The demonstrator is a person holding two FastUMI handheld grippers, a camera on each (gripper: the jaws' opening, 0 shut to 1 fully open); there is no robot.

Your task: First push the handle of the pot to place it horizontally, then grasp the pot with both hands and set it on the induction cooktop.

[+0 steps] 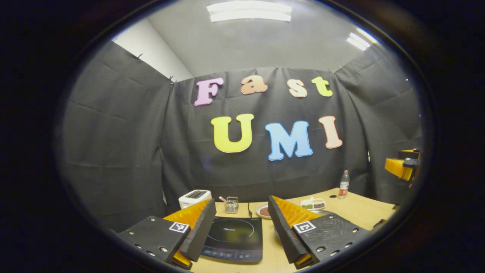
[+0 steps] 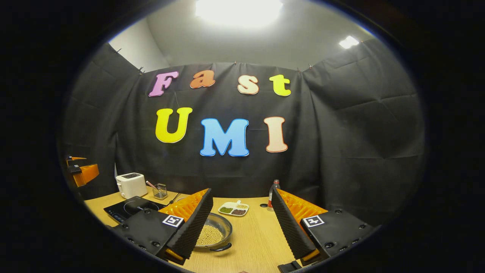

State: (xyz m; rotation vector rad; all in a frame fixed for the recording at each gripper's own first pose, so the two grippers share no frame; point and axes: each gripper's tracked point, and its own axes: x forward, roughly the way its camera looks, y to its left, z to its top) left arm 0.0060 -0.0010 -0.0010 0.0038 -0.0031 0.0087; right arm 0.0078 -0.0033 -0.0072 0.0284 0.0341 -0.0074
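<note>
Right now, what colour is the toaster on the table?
White, with a dark slot on top. The toaster shows best in the right gripper view.

One induction cooktop point(image 2: 129, 209) lies on the one wooden table point(image 2: 254, 235), and everything else is counted from it. One white toaster point(image 2: 131, 185) stands just behind it. One small clear container point(image 2: 160, 191) with a utensil in it stands behind its far corner. One pot point(image 2: 212, 235) holding pale beans sits beside it, toward the table's middle. One divided dish point(image 2: 234, 208) of beans lies beyond the pot, and one bottle point(image 2: 272, 195) stands farther still. One small round dish point(image 1: 263, 211) sits just behind the cooktop.
</note>
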